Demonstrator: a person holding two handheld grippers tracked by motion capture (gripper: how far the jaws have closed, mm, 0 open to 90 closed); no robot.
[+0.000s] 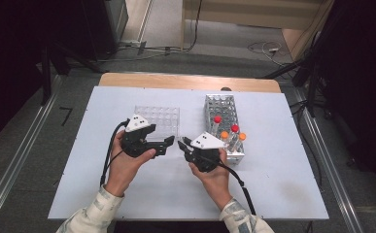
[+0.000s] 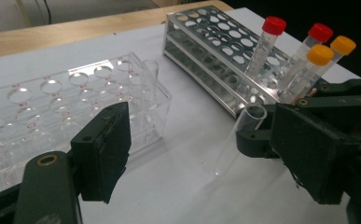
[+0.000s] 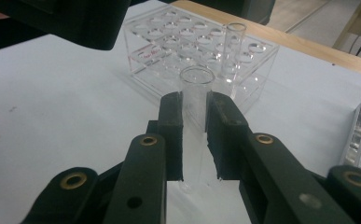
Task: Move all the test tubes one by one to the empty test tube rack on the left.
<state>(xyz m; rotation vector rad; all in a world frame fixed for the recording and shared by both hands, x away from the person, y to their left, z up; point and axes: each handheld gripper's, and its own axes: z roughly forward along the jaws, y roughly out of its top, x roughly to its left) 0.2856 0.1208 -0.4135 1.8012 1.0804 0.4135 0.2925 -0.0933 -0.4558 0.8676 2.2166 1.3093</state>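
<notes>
Nearest the person, the right gripper is clenching an empty clear tube, holding it upright just above the white table. Facing it, the left gripper is standing with jaws spread, gripping nothing, the tube's open mouth sitting between them. Just beyond, the clear acrylic rack is carrying one more empty glass tube. Beside it, the metal rack is holding four capped tubes, two red and two orange. Farther off, cables are trailing over grey floor.
</notes>
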